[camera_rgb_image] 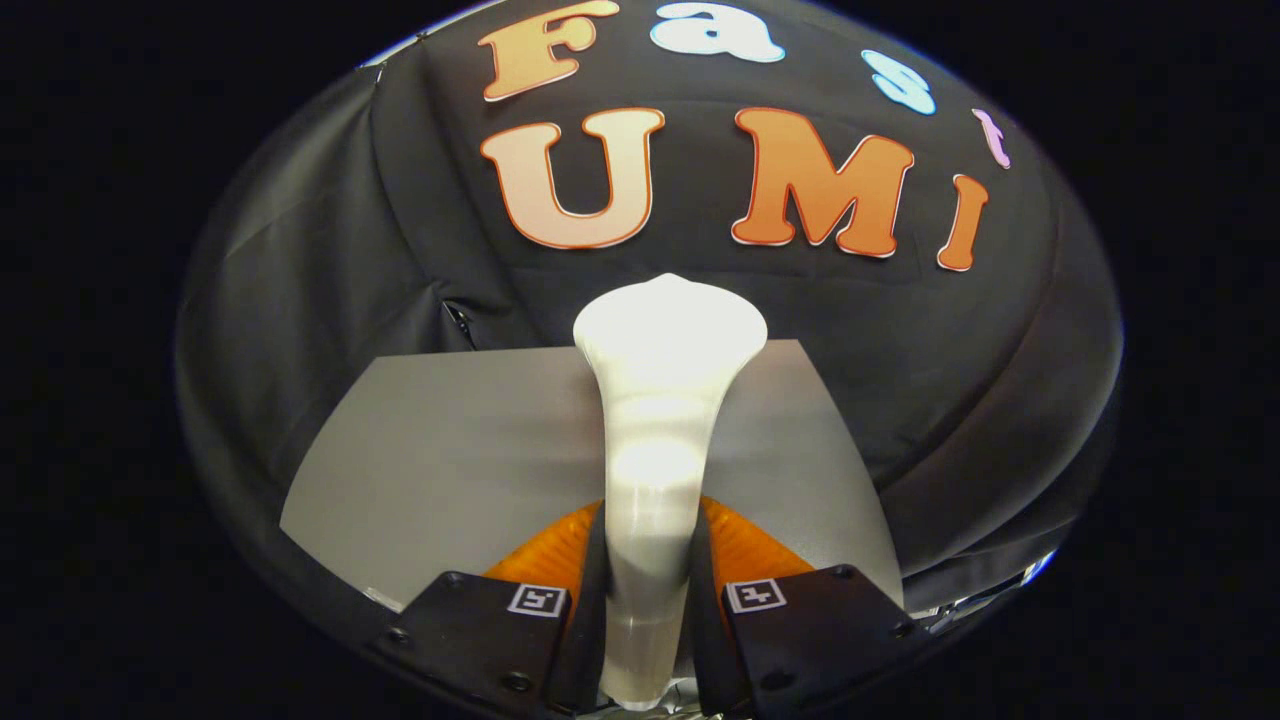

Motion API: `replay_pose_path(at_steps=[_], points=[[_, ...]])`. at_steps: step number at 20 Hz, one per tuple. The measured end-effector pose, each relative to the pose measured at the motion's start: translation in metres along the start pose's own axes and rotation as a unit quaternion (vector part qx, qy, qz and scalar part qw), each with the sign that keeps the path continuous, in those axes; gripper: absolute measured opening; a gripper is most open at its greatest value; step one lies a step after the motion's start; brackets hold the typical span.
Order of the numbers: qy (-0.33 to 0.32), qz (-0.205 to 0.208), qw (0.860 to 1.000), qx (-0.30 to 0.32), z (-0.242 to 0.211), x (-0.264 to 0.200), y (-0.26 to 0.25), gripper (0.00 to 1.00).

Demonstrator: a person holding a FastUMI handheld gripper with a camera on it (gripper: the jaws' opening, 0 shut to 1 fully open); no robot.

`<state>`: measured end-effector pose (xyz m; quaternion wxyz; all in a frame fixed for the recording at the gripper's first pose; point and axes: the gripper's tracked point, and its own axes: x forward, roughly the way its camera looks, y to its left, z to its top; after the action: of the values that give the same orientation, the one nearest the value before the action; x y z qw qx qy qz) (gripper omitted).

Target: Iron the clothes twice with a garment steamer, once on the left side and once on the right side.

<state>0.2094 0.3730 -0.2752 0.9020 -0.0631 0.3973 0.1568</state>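
A white garment steamer (655, 420) stands between my fingers, its narrow handle running up from them and its wide flared head pointing away toward the booth wall. My gripper (648, 580) is shut on the steamer's handle, a finger pressing on each side. Under and beyond the steamer lies a flat grey surface (440, 460); I cannot tell whether it is cloth or a table top. No folds or garment edges show on it.
The black cloth booth wall (300, 260) rises right behind the grey surface and wraps round on both sides. A metal rail (985, 600) shows at the near right, beside the right finger.
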Motion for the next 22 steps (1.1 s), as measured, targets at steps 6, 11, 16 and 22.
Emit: replay_pose_path(at_steps=[6, 11, 16, 22], points=[[-0.02, 0.011, 1.0, 0.004, -0.009, -0.034, -0.004, 0.38], [-0.038, 0.015, 0.999, 0.018, -0.015, -0.07, -0.02, 0.38], [-0.08, 0.022, 0.997, 0.01, -0.002, -0.129, -0.033, 0.38], [-0.119, 0.013, 0.993, 0.006, 0.001, -0.197, -0.07, 0.37]])
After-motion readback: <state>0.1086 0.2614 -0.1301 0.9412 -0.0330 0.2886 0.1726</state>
